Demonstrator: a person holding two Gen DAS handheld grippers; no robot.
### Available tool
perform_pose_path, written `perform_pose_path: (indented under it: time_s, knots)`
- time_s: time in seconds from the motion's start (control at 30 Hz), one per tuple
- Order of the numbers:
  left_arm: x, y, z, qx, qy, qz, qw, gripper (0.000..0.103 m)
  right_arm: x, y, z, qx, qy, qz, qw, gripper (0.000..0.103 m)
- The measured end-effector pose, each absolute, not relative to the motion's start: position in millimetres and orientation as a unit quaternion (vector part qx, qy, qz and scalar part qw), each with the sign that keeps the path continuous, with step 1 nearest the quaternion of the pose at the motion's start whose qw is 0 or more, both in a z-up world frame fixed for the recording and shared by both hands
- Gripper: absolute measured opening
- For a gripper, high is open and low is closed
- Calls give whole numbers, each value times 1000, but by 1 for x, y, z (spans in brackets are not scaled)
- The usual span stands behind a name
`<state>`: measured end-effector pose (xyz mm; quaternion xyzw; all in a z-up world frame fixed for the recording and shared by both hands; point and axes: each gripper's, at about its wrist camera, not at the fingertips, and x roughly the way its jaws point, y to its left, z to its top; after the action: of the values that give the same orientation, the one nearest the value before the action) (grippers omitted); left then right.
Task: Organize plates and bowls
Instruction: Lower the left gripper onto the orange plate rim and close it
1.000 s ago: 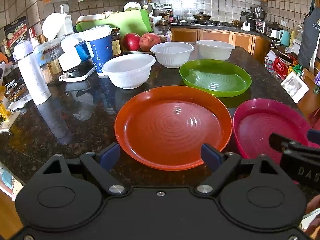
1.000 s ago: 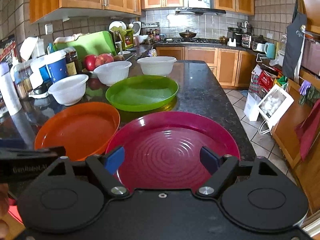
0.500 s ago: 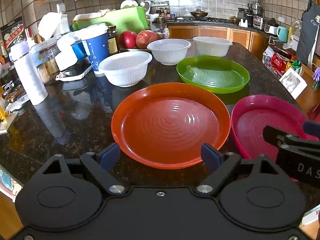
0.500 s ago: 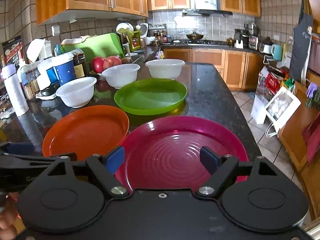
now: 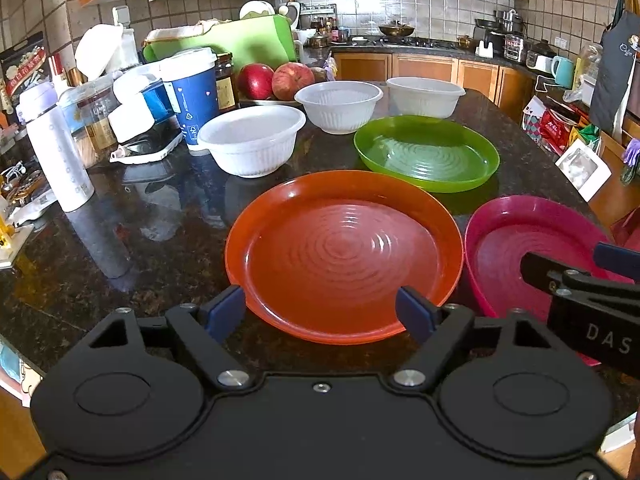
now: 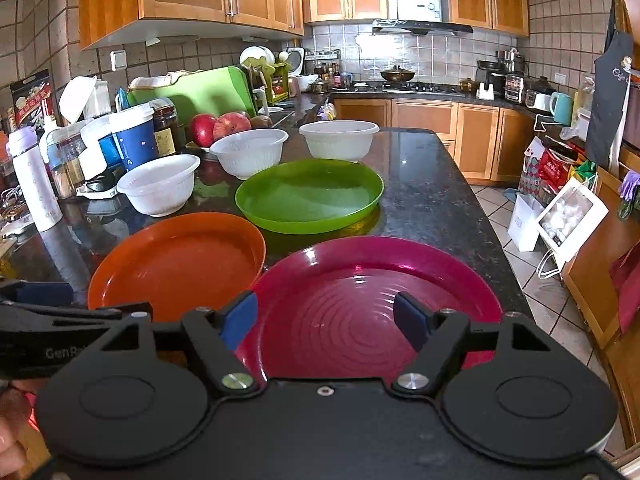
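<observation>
Now my left gripper (image 5: 320, 312) closes, empty, over the near rim of the orange plate (image 5: 344, 256); my right gripper (image 6: 326, 320) closes, empty, over the pink plate (image 6: 372, 292).

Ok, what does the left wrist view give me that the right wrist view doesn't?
Only left wrist: the left gripper, jaws closing and empty, over the orange plate's near rim. Only right wrist: the right gripper, jaws closing and empty, over the magenta plate, plus the tiled floor. Both: the green plate, three white bowls and the dark counter.
</observation>
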<state>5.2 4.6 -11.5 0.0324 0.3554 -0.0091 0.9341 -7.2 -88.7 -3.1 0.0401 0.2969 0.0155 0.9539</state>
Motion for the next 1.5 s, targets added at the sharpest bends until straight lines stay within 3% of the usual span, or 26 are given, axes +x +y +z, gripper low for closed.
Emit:
perform_pose_path:
  time_s: [0.2, 0.3, 0.67, 0.73, 1.0, 1.1, 1.5]
  knots:
    - [8, 12, -10, 33, 348, -5, 937, 82, -6, -83, -1, 25, 291, 29, 956, 74]
    - [11, 19, -9, 34, 344, -1, 938, 82, -2, -79, 0, 17, 291, 36, 956, 68]
    - [34, 52, -10, 33, 373, -13, 927, 57, 23, -59, 4, 4, 304, 58, 951, 49]
    - [38, 56, -11, 39, 378, -15, 925, 52, 29, -56, 5, 2, 306, 62, 950, 41]
    - [47, 73, -11, 34, 389, -16, 921, 51, 60, -41, 5, -15, 320, 78, 944, 30]
    - [52, 79, -12, 31, 395, -20, 918, 39, 70, -36, 3, -23, 327, 78, 942, 21]
    - [58, 84, -13, 40, 406, -47, 912, 38, 90, -37, -5, -28, 346, 55, 936, 21]
